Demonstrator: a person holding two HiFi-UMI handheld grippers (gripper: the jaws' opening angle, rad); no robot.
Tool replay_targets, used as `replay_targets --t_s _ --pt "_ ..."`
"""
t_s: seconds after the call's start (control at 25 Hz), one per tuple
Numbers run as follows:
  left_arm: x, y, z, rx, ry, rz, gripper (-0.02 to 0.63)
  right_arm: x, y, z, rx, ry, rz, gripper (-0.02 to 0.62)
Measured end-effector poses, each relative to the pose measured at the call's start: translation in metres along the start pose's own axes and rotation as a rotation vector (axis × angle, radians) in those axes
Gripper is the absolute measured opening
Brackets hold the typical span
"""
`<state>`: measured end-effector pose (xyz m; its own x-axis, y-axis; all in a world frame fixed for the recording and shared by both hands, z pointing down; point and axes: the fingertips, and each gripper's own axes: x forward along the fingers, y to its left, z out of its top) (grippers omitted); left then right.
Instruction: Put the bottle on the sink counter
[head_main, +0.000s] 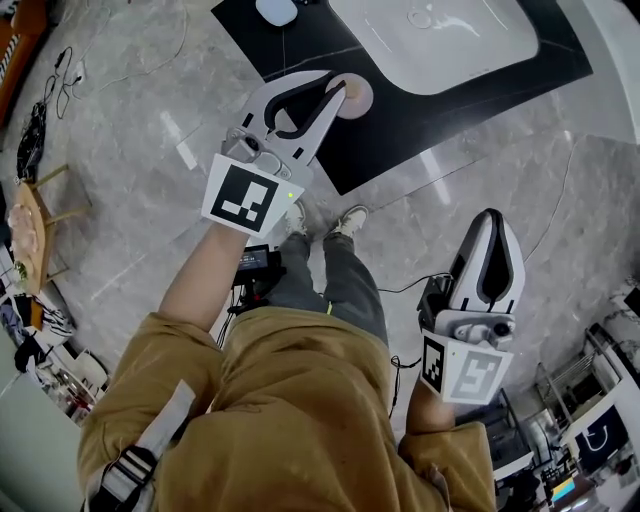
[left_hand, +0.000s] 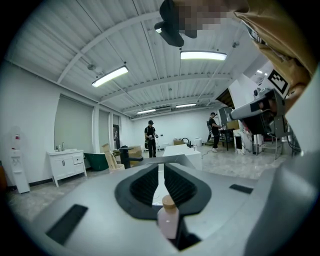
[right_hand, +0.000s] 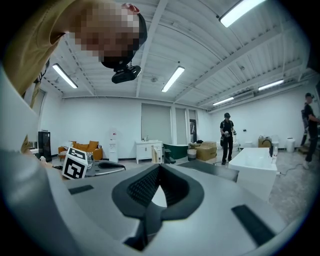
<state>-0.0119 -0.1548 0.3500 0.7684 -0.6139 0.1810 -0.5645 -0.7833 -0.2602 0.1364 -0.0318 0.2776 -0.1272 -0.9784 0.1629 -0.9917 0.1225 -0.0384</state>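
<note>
Pale pink with a tan cap, the bottle (left_hand: 168, 222) sits pinched at the tips of the left gripper (head_main: 338, 90). Its fingers (head_main: 322, 120) are clenched on the bottle's sides. In the head view the bottle hangs over the near left part of the black bench (head_main: 400, 120), left of the white sink (head_main: 440, 40). No view shows whether its base already rests on the bench.

The carry looks about done, since the bottle is at the bench. By my reading, what is left is to settle it upright on the black top, let the fingers go, and draw back.

The right gripper (head_main: 490, 215) is empty with its fingers together. It is held low on the right over the floor (head_main: 150, 150), well apart from the bench.
</note>
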Motion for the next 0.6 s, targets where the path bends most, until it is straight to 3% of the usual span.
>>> replay_targets --t_s 0.16,0.6 --pt "-0.007 0.002 0.008 -0.006 0.003 0.01 0.007 -0.007 0.003 0.006 -0.002 -0.011 0.005 0.005" --pt "-0.036 0.019 0.039 -0.018 -0.057 0.057 0.003 -0.021 0.01 0.026 -0.011 -0.052 0.01 0.005"
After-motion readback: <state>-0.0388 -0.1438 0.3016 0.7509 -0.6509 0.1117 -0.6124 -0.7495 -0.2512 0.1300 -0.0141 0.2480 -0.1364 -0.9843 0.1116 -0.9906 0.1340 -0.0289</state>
